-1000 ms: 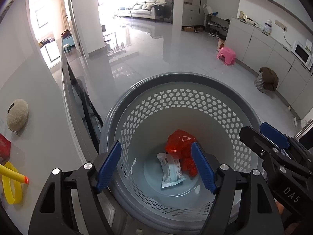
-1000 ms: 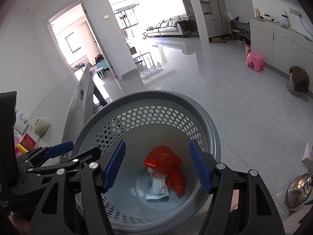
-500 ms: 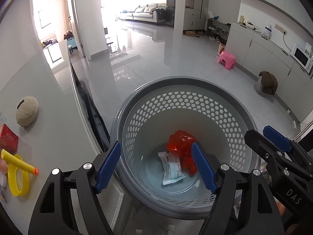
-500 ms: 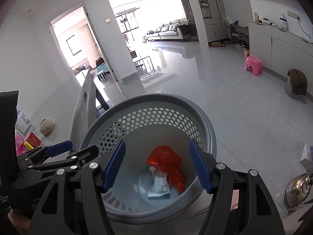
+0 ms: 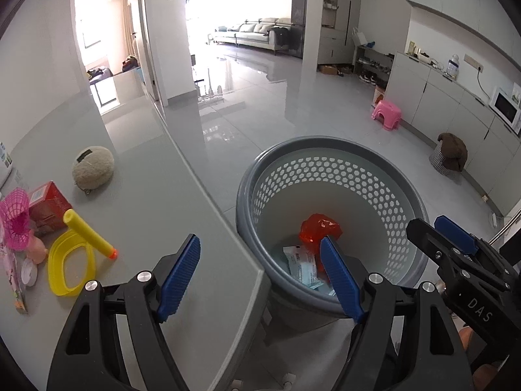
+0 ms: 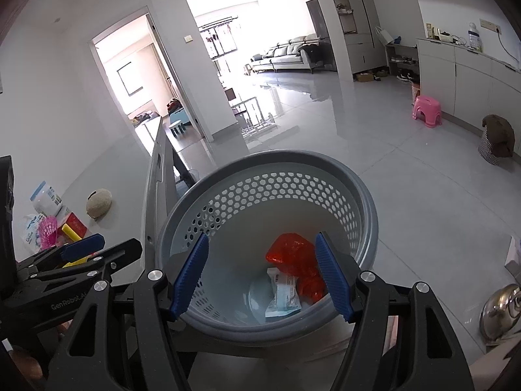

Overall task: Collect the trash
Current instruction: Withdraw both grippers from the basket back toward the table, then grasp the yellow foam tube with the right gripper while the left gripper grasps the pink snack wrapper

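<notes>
A grey perforated basket (image 5: 329, 169) stands on the floor beside the table; it also shows in the right wrist view (image 6: 270, 176). Inside lie a crumpled red bag (image 5: 317, 228) (image 6: 289, 254) and a pale blue-white wrapper (image 5: 301, 265) (image 6: 281, 296). My left gripper (image 5: 260, 277) is open and empty, over the table corner and the basket's near rim. My right gripper (image 6: 260, 273) is open and empty above the basket. On the table (image 5: 156, 195) lie a yellow foam dart (image 5: 89, 234), a yellow ring (image 5: 70, 268), a red box (image 5: 49, 207), a pink net (image 5: 14, 221) and a beige pouch (image 5: 92, 171).
A glossy tiled floor spreads beyond the basket. A pink stool (image 5: 386, 114) and a brown bundle on a checked basket (image 5: 449, 158) stand by the white cabinets at right. A metal pot lid (image 6: 501, 309) lies at the right. A white bottle (image 6: 47, 197) stands on the table.
My left gripper has pulled back and swung left from over the basket, so the table and its items now fill the left side. My right gripper has backed off slightly. Both stay open.
</notes>
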Tool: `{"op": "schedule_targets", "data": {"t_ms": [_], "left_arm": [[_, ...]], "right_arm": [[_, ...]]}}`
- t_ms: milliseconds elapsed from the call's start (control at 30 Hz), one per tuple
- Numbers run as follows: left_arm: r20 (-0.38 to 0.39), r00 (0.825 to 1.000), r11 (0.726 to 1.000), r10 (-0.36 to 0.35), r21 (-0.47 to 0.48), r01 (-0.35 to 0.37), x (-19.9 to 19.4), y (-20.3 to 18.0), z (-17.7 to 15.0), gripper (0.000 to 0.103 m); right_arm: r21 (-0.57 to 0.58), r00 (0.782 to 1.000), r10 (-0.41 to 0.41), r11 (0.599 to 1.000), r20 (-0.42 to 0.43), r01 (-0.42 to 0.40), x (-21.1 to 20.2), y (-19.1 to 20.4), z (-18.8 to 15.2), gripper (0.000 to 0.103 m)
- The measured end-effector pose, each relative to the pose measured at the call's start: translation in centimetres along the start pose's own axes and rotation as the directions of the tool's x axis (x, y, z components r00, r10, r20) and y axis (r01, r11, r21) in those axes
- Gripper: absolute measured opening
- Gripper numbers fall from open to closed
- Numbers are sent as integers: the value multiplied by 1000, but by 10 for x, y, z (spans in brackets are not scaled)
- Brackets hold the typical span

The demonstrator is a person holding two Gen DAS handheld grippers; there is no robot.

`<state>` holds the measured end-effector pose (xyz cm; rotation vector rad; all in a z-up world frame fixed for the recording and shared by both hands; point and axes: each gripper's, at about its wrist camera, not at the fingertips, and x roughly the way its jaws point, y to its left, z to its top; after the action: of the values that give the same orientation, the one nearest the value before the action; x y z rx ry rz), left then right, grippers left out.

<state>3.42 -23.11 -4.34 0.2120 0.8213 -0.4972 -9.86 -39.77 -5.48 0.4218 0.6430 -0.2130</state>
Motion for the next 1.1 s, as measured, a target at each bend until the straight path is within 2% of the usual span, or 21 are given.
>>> {"op": "schedule_targets", "data": {"t_ms": [367,567,800,1100], "left_arm": [[73,995,995,70,-82,-64,-49,50,-16,78],[79,986,977,148,-169,-133,-70,96,-35,78],[50,965,930,257,-285,-233,-91,160,-63,78],[7,926,848,378,-404,-343,-105,229,-90,78]], "right_arm": [[-91,997,74,993,16,-73,-10,62,-3,66],[-163,992,127,979,12,-123,-9,104,-6,67],[-251,979,201,946,-35,-203,7,160,-15,67],[-332,953,278,894,-120,-302,37,224,-24,67]]}}
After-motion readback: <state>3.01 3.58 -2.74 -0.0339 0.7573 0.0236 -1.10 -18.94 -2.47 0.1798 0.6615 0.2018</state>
